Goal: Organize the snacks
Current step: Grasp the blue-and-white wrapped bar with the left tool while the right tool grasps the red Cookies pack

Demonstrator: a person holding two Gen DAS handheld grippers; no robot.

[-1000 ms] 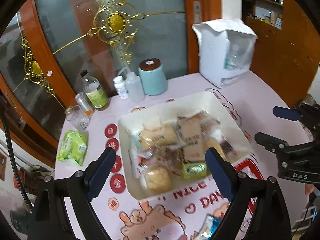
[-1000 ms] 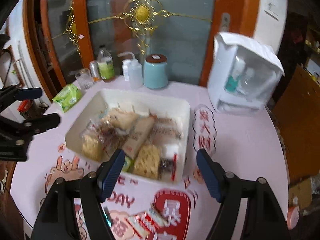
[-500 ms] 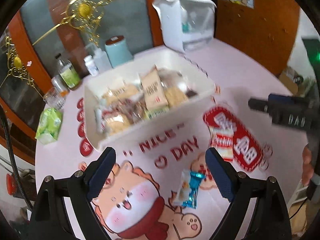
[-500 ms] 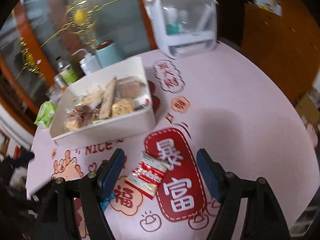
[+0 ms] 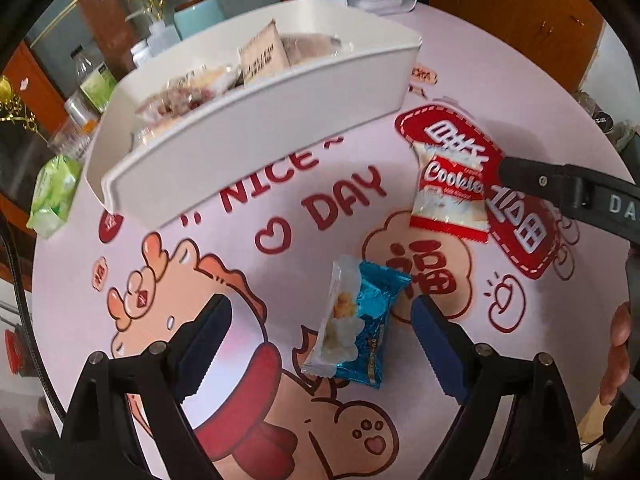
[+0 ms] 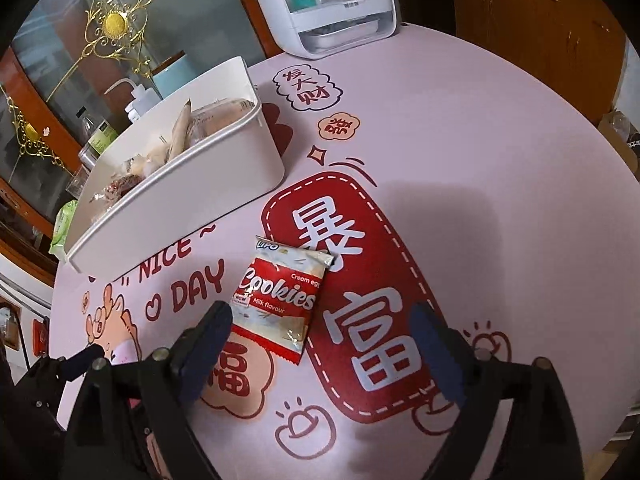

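Note:
A white bin (image 5: 248, 120) holding several wrapped snacks stands on the pink printed table; it also shows in the right wrist view (image 6: 180, 192). A blue and clear snack packet (image 5: 356, 324) lies on the table between the open fingers of my left gripper (image 5: 320, 340). A red and white Cookies packet (image 6: 280, 300) lies just ahead of my open, empty right gripper (image 6: 320, 340), nearer its left finger. The same Cookies packet (image 5: 448, 192) shows in the left wrist view, with a right gripper finger (image 5: 560, 188) beside it.
A green wipes pack (image 5: 52, 192), bottles (image 5: 96, 80) and a teal canister (image 5: 198, 16) stand behind the bin. A white appliance (image 6: 328, 8) sits at the table's far edge. The round table edge (image 6: 600, 152) curves at the right.
Both grippers have dropped low toward the table and come nearer. The blue packet now lies between the left fingers; the Cookies packet lies just before the right fingers.

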